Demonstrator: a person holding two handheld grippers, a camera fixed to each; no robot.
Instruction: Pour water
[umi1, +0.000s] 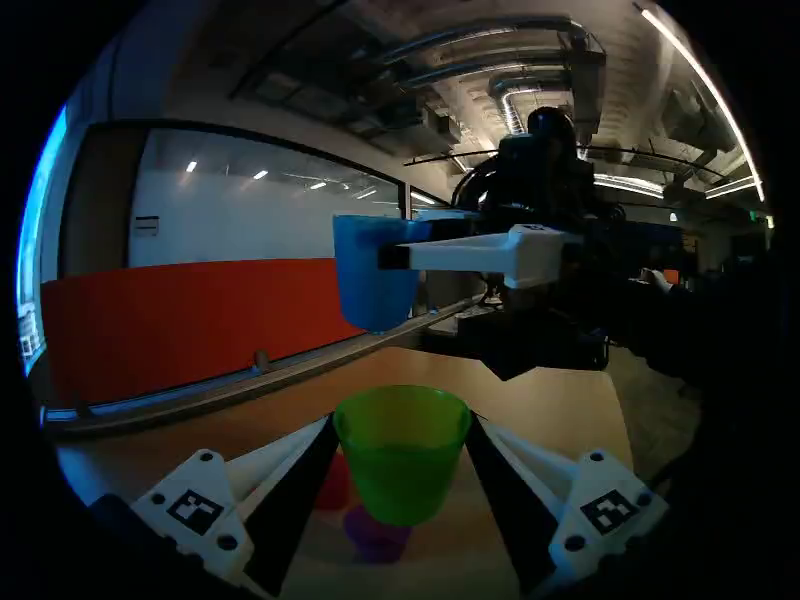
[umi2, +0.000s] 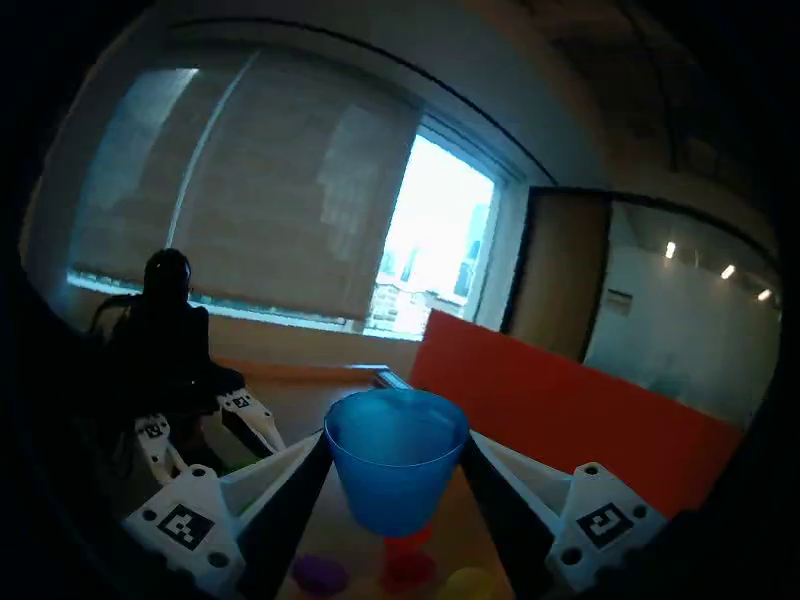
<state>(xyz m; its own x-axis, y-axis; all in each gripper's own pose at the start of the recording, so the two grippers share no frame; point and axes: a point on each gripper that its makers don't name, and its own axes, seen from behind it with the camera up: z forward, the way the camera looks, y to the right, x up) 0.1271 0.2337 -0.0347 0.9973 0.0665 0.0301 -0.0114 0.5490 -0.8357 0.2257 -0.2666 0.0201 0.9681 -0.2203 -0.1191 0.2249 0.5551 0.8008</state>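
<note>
In the left gripper view, the left gripper (umi1: 400, 428) has its fingers clamped on either side of a green cup (umi1: 402, 470), which it holds upright and clear of the wooden counter (umi1: 560, 400). The cup looks empty as far as its rim shows. Above the green cup and a little beyond it, the right gripper (umi1: 400, 255) carries a blue cup (umi1: 372, 275), also upright, its mouth level and not tipped. Nothing runs between the two cups. Below the green cup, small red and purple things (umi1: 350, 505) lie on the counter.

In the right gripper view, the fingers press on both sides of the blue cup. Whether it holds water cannot be told from its blue interior. The left gripper sits lower and off to the side.

Judging by this, both cups are picked up and brought near each other, but the pour itself is not yet begun. What is left is to bring the blue cup over the green cup's mouth and tilt it.
</note>
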